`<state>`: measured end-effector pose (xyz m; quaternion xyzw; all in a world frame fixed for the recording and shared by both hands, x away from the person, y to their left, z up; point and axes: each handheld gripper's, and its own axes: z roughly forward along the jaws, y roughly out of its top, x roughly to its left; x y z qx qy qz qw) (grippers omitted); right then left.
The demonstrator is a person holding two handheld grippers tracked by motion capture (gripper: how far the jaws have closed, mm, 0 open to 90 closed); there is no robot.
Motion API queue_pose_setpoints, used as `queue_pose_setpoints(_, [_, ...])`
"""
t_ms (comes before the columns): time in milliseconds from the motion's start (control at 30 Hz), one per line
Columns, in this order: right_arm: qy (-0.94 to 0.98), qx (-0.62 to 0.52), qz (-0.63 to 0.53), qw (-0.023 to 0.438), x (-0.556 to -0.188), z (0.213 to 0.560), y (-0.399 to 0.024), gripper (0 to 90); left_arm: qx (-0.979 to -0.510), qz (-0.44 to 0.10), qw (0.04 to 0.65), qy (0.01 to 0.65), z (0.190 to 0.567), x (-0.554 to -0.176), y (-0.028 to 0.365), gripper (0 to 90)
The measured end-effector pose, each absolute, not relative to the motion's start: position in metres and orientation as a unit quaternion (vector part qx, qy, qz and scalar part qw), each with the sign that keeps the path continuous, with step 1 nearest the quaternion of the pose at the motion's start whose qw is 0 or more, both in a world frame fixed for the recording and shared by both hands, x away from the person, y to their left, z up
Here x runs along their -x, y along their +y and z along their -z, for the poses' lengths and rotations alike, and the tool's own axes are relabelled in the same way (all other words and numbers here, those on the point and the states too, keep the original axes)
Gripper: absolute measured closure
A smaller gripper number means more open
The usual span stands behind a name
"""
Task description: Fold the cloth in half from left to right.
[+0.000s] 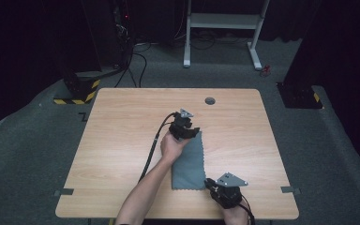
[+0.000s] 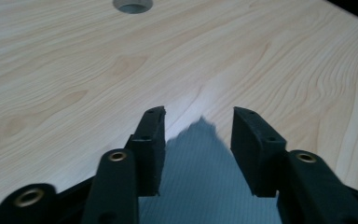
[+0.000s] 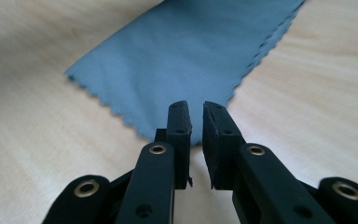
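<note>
the left gripper sits at the far end of the grey cloth, jaws apart over its corner, pressing nothing. the cloth lies flat mid-table. the right gripper, at the cloth's near right corner, has a narrow empty gap between its jaws.

Grey carpet floor, dark surroundings

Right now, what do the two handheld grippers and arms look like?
Both grippers, left gripper and right gripper, are black, each topped by a grey three-cornered plate. Jaws are black with brass-coloured rivets and flat pads. A black cable trails from the left. Forearms bare, no sleeves visible.
</note>
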<state>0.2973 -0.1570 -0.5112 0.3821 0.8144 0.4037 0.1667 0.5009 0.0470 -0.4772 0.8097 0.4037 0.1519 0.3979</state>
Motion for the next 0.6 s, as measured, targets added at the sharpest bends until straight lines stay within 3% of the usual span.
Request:
queue_pose_setpoints(267, [0.821,-0.368,-0.402,0.171,-0.339,0.497,-0.154,83.3,-0.814,-0.161,0.395,0.395,0.483,-0.444,0.086,46.6])
queue_pose_setpoints(600, [0.841,-0.366,-0.367,0.154,-0.401,0.51,-0.119,85.3,-0.828,-0.15,0.387,0.376,0.507,-0.403,0.09,45.5])
